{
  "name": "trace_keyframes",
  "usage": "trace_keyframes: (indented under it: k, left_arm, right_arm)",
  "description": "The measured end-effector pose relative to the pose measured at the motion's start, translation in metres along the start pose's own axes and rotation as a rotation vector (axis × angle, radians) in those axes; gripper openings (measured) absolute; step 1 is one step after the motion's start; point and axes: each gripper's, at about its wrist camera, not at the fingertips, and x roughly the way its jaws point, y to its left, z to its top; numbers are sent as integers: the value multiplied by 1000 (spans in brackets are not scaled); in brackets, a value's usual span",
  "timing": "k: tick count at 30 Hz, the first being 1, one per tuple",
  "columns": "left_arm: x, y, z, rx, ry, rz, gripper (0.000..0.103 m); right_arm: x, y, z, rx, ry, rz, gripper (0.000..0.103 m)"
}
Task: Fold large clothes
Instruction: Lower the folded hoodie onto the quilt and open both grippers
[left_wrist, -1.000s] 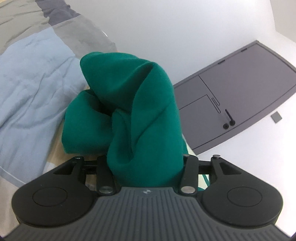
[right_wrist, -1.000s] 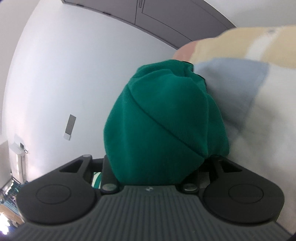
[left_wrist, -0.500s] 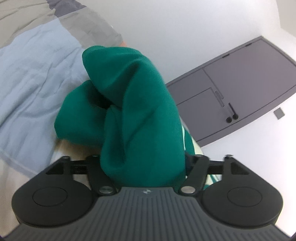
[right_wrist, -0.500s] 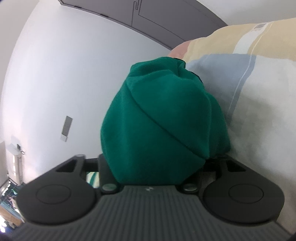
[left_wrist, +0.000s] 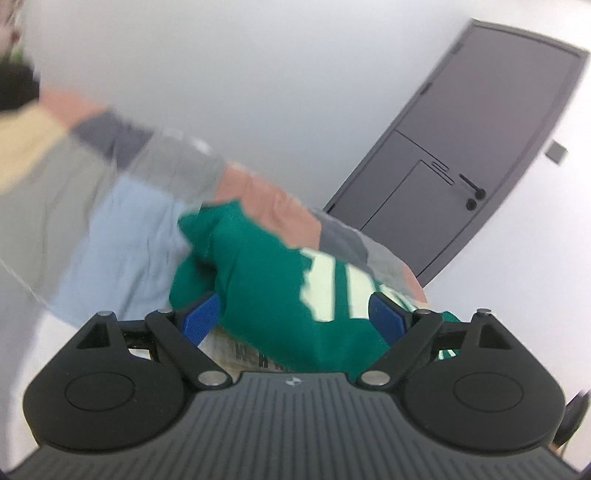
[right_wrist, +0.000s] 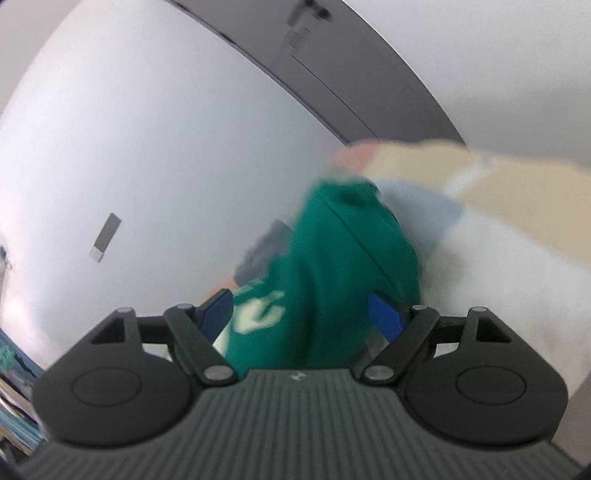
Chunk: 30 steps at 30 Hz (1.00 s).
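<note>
L wrist view: we see the left gripper (left_wrist: 293, 314) w/ jaws wide and opening; blue pads (left_wrist: 201, 317) stand clear at 9 and 3 o'clock of the cloth. The green garment (left_wrist: 266, 295) lies bunched between them, but we see no pad pressing on it. Pale print shows on its 2 o'clock side, near the right pad. The garment rests on a patchwork quilt (left_wrist: 122, 236) w/ blue, grey, peach and cream panels, which runs off toward 10 o'clock. A grey door (left_wrist: 480, 140) stands tilted at 1–2 o'clock on a white wall; a small plate (left_wrist: 557, 152) sits beside it at 3 o'clock of the door. Frame is blurred. Dark patch at far 10 o'clock corner, can't tell what.

R wrist view: the right gripper (right_wrist: 301, 314) likewise wide and opening, blue pads (right_wrist: 384, 317) apart. Garment (right_wrist: 332, 266) lies between them, heaped toward 12 o'clock, pale print at its 8 o'clock edge near the left pad. No pad bears on it as far as we can tell. Quilt (right_wrist: 480, 221) spreads from 1 to 4 o'clock. Door (right_wrist: 314, 62) arcs across 12 o'clock; wall plate (right_wrist: 105, 238) at 9 o'clock. Also blurred.
</note>
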Motion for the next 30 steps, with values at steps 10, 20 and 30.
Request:
trace_keyframes:
  k: [10,20,30]
  left_arm:
    - [-112,-85,27,289,-76,35,90]
    - [-206,-114,7,385,-128,4,90]
    - [-255,-112,-34,439,-143,-2,90]
  right_arm:
    - [-85,116,22,-280,-119,73,83]
    - [-158,191,-25,-533,-134,99,83]
    - [-202,214,-79,-642,-101,91,83]
